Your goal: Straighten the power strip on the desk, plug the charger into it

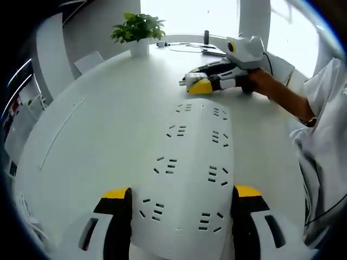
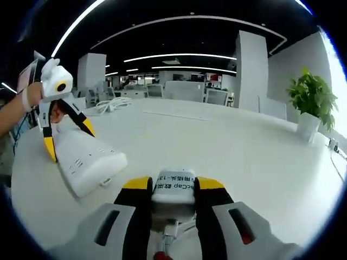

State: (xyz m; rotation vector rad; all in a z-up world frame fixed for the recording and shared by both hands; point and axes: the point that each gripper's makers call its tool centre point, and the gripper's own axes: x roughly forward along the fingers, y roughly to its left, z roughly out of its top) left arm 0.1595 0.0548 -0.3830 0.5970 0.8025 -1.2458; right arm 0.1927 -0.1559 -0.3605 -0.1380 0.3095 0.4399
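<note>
In the left gripper view, the left gripper (image 1: 181, 200) has its yellow-tipped jaws clamped on the two long sides of the power strip (image 1: 190, 162), a smooth white slab with rows of slotted sockets running away from the jaws. In the right gripper view, the right gripper (image 2: 172, 187) is clamped on the charger (image 2: 173, 187), a small white block with a printed label, its cable trailing below. The strip's far end rests on the glossy white desk (image 2: 227, 146), which lies broad and bare around it. A potted plant (image 1: 138, 30) stands at the far edge.
</note>
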